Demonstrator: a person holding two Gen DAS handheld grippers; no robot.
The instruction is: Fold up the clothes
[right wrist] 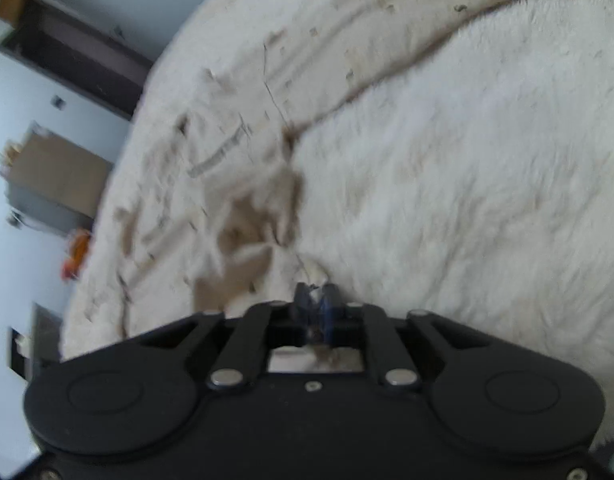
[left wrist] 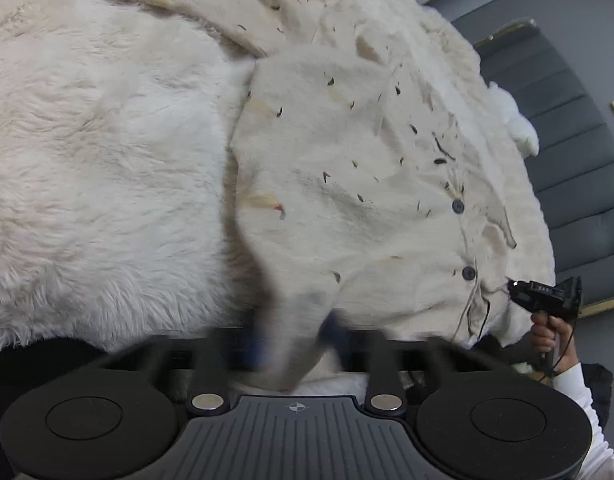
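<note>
A cream shirt (left wrist: 347, 168) with small dark prints and dark buttons (left wrist: 458, 206) lies spread on a white fluffy blanket (left wrist: 99, 152). At the bottom of the left wrist view, my left gripper (left wrist: 297, 340) is shut on a bunched fold of the shirt, which is blurred and lifted up from the blanket. My right gripper (left wrist: 519, 290) is at the shirt's buttoned edge on the right, held by a hand (left wrist: 547, 336). In the right wrist view, the right gripper (right wrist: 317, 300) is shut on the shirt's edge (right wrist: 311, 272), and the rest of the shirt (right wrist: 227, 160) stretches away to the upper left.
A grey padded surface (left wrist: 567, 168) borders the blanket on the right. A person's white sleeve (left wrist: 579, 392) is at the lower right. Beyond the blanket's left edge stand a cardboard box (right wrist: 55, 176), a dark shelf (right wrist: 79, 56) and something orange (right wrist: 77, 256).
</note>
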